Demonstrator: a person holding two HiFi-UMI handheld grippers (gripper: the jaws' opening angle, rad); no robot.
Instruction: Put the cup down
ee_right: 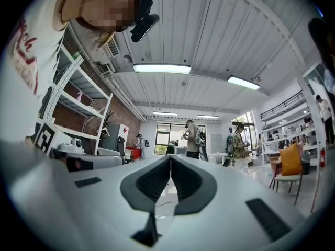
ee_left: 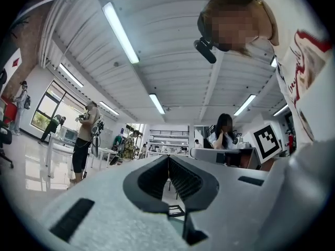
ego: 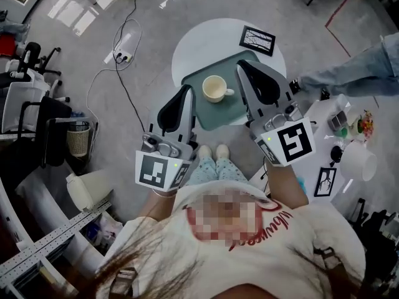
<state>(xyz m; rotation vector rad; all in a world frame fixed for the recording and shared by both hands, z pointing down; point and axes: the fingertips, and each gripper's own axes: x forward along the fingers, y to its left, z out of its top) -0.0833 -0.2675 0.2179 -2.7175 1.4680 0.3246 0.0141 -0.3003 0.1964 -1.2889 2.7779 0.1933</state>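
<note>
**Q:** Head view: where is the cup?
**A:** The cream cup (ego: pixel 215 89) is standing upright on the green tray (ego: pixel 201 116) on the round white tabletop (ego: pixel 187 48), between the left claw (ego: pixel 187 90) and the right claw (ego: pixel 240 66).

**Q:** Left gripper view?
**A:** The jaws are meeting at the tips, gripping nothing.

**Q:** Right gripper view?
**A:** The jaws are likewise pressing together, and nothing is sitting between them.

Head view: evenly lit, fairly bright. Window glare patches on floor (ego: pixel 75 14). Cup (ego: pixel 215 89) sharp, only a faint soft shadow. Strong fisheye, dim corners. Gripper views: ceiling tubes (ee_left: pixel 121 33) blown white, window (ee_right: pixel 166 132) overexposed. Black round vignette, edges bent. Near foreground soft, far background slightly blurry.
</note>
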